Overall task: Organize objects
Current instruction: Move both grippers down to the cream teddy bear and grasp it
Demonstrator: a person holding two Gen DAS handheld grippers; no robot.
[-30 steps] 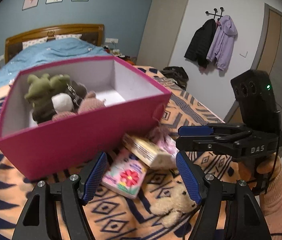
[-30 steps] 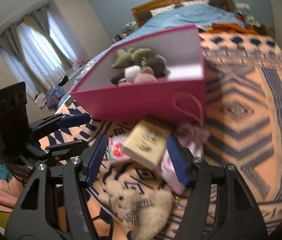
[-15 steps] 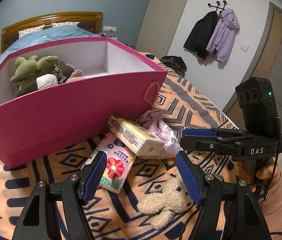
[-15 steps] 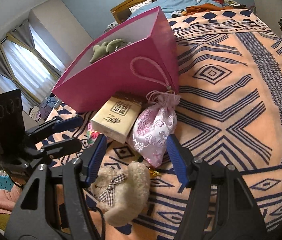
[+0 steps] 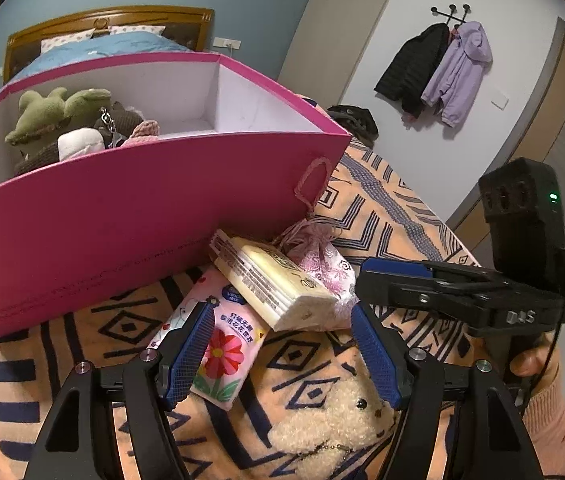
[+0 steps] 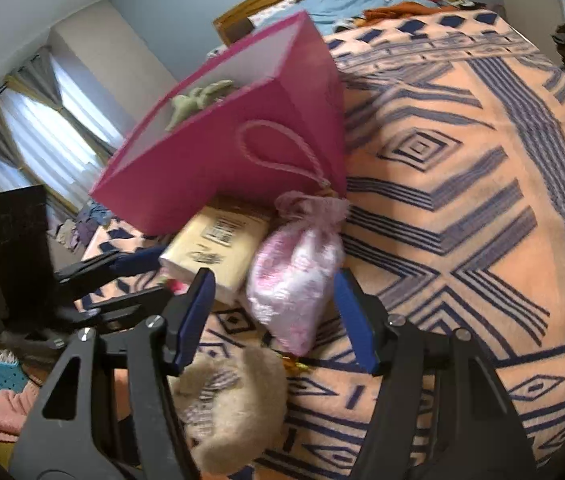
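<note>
A pink box (image 5: 130, 232) stands on the bed with plush toys (image 5: 62, 116) inside. Against its front lie a flowered tissue pack (image 5: 222, 344), a cream tissue pack (image 5: 278, 284) and a pink drawstring pouch (image 6: 294, 280). A cream teddy bear (image 5: 334, 420) lies nearest me. My left gripper (image 5: 280, 346) hovers over the two tissue packs; its jaws are closing, the pads clear of both. My right gripper (image 6: 274, 308) straddles the pouch, open, its pads not touching it. Each gripper shows in the other's view: the right gripper (image 5: 422, 284), the left gripper (image 6: 122, 276).
An orange blanket with a blue pattern (image 6: 462, 200) covers the bed, bare to the right of the pile. A wooden headboard (image 5: 114, 20) stands behind the box. Coats (image 5: 442, 68) hang on the far wall beside a door. A curtained window (image 6: 42, 140) is beyond the box.
Both grippers have sunk toward the pile in front of the box. The right one has rolled, and the pouch now sits between its fingers. The left one now straddles the tissue packs.
</note>
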